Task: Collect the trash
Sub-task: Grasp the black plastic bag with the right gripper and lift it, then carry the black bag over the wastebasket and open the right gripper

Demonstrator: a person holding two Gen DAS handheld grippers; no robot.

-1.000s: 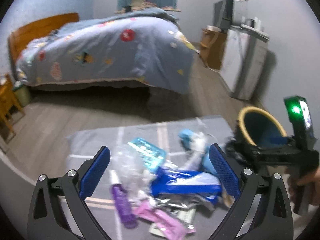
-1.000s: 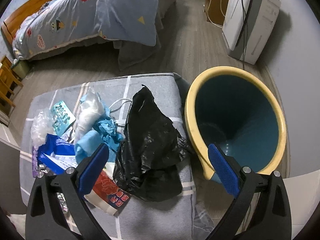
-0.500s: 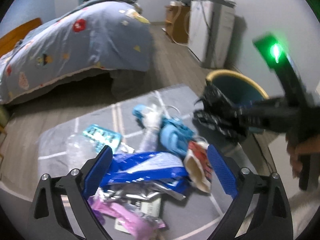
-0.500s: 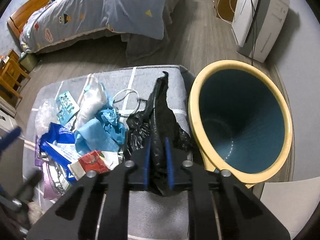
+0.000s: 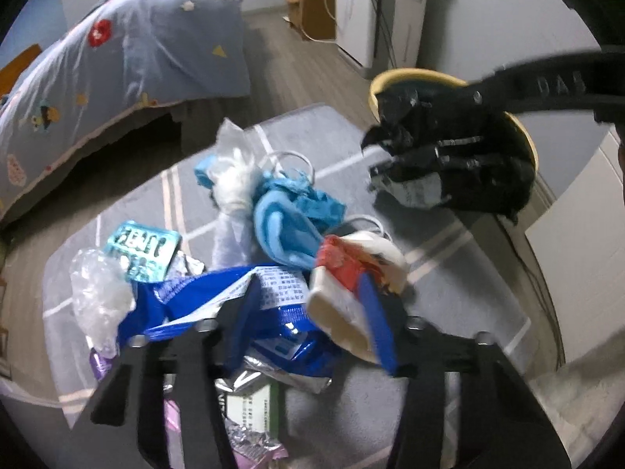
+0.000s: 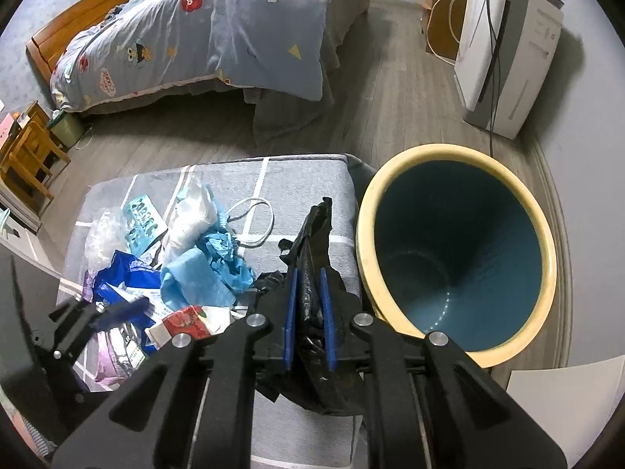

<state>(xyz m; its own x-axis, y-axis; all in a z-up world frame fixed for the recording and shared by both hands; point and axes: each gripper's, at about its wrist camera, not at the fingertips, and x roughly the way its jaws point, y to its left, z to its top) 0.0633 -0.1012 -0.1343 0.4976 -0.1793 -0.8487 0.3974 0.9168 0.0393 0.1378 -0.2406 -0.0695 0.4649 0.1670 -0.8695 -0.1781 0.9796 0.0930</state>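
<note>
My right gripper (image 6: 308, 293) is shut on a crumpled black plastic bag (image 6: 312, 234) and holds it above the grey stool top, beside the yellow-rimmed blue bin (image 6: 461, 250). In the left wrist view the bag (image 5: 461, 156) hangs in front of the bin (image 5: 410, 78). My left gripper (image 5: 312, 305) is closing over a pile of trash: its jaws stand around a blue wrapper (image 5: 218, 297) and a cream and red carton (image 5: 351, 273). Whether they grip is unclear. Blue cloth (image 5: 289, 215), a clear bag and a teal blister pack (image 5: 144, 246) lie beside it.
The trash lies on a grey checked stool (image 6: 273, 179). A bed with a blue quilt (image 6: 218, 27) stands behind it. A white appliance (image 6: 504, 47) with cables stands by the right wall. Wooden chairs (image 6: 27, 156) are at the left.
My right gripper has lifted the black bag off the stool, toward the bin. My left gripper has moved down onto the pile and its jaws have narrowed around the blue wrapper and carton.
</note>
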